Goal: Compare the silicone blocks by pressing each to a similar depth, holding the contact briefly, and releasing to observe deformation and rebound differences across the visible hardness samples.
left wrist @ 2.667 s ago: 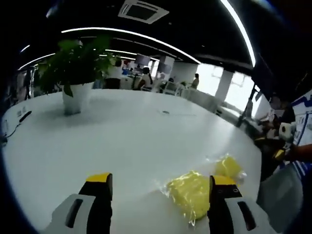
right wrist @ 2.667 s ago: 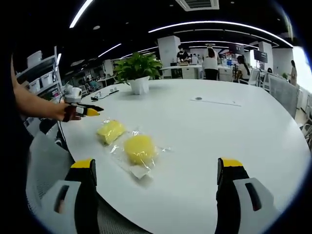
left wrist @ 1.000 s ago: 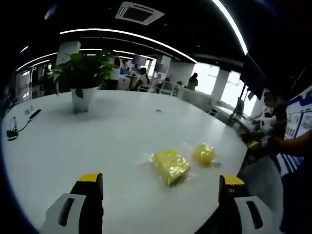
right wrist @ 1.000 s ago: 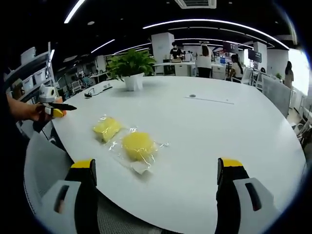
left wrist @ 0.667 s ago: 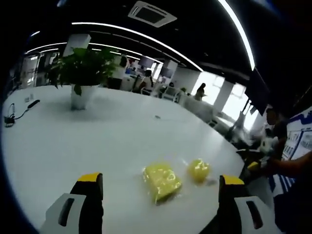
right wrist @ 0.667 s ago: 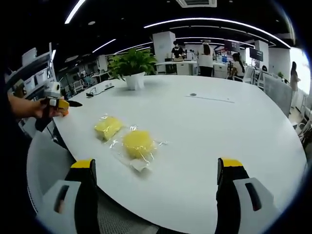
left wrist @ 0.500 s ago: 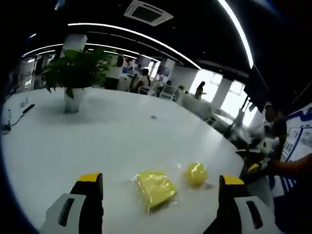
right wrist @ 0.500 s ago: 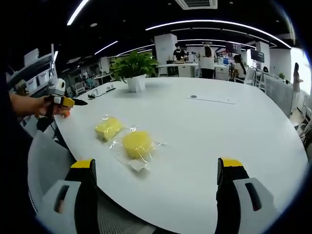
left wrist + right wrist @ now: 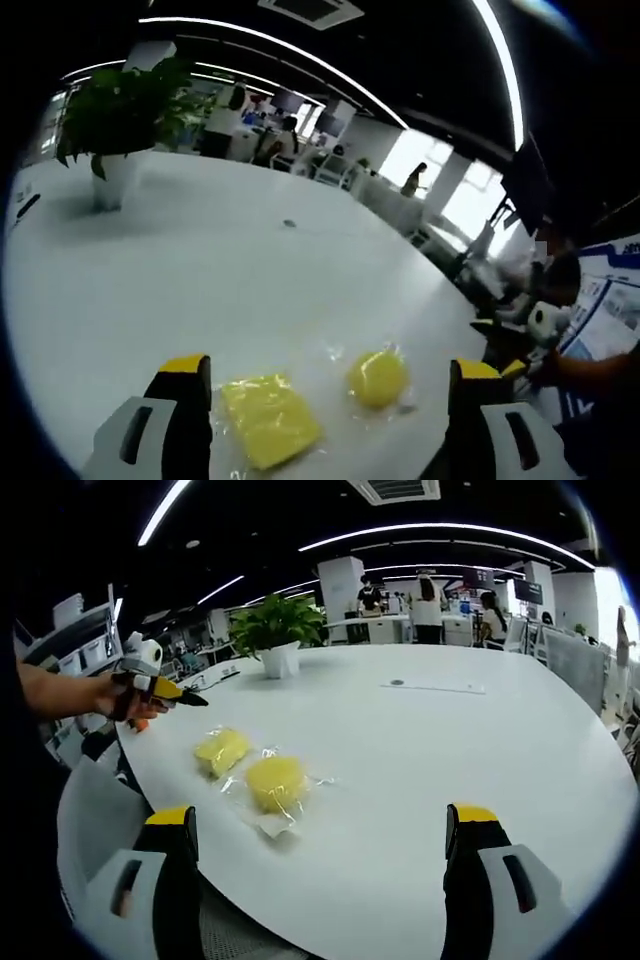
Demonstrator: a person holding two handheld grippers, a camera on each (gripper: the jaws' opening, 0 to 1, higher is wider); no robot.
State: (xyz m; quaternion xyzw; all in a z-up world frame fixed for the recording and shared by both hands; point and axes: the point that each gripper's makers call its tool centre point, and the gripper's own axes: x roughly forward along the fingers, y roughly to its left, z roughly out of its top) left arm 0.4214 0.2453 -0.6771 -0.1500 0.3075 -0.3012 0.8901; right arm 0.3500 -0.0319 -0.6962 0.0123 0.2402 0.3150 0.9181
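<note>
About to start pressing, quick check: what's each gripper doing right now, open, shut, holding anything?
Left gripper: open, empty, above the square yellow silicone block in clear wrap.
Right gripper: open, empty, short of the round yellow silicone block.

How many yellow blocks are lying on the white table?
2. The square block lies nearer the plant, and the round block lies right beside it, nearer the table edge. Both are in clear bags.

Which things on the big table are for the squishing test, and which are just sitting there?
For the job:
square yellow silicone block
round yellow silicone block
left gripper
right gripper

Just there:
potted plant
cable
white table
</note>
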